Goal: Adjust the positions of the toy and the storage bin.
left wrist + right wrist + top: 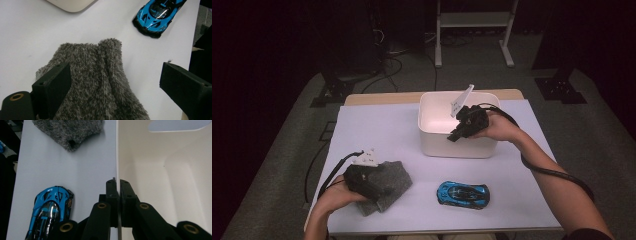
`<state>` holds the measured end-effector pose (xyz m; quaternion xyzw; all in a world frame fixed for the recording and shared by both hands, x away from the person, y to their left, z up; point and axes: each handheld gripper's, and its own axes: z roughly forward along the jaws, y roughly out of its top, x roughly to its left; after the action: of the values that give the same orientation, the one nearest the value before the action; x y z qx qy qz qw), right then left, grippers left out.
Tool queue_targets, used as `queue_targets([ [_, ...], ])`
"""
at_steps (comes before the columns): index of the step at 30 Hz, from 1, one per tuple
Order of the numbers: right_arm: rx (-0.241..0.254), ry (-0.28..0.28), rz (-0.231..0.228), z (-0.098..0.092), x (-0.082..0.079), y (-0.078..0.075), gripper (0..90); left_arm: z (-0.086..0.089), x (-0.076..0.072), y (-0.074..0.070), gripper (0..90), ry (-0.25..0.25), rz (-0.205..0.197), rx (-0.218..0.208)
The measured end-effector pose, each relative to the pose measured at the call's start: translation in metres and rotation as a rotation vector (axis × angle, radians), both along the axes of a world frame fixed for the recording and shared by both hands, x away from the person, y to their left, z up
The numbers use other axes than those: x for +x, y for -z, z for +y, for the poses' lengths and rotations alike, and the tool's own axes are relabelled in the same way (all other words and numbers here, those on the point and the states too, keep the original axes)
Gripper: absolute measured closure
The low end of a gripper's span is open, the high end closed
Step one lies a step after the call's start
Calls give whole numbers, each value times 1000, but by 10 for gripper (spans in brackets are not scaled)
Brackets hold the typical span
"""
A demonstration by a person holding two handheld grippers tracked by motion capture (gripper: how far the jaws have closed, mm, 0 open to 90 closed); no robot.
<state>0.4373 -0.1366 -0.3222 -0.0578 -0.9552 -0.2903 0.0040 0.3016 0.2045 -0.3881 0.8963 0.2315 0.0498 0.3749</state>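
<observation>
Right tongs (117,185) pinching thin wall of smooth white bin (160,170); left tongs (120,82) spread over fuzzy grey cloth (97,82), near bench's front-left corner, its near end cut off.

Both claws are black, blocky, with brass-ringed screw holes at the arm joints. Each carries a grey three-cornered plate and trails a black cable. Forearms are bare.

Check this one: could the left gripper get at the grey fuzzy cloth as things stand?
Probably yes: the left gripper hangs open right over the grey cloth, one jaw on either side, nothing between them.
</observation>
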Motion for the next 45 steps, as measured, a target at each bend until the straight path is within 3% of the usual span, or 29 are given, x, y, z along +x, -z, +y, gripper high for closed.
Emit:
queue_targets([
  [14, 7, -2, -8, 5, -21, 1, 862, 1, -4, -2, 96, -1, -4, 16],
  [29, 9, -36, -8, 9, -37, 2, 863, 1, -11, -3, 95, -9, -14, 18],
  [35, 12, -24, 6, 7, -37, 2, 845, -1, -9, -1, 95, -3, -15, 20],
  [45, 120, 33, 25, -12, -43, -14, 518, 0, -8, 3, 95, 1, -16, 11],
])
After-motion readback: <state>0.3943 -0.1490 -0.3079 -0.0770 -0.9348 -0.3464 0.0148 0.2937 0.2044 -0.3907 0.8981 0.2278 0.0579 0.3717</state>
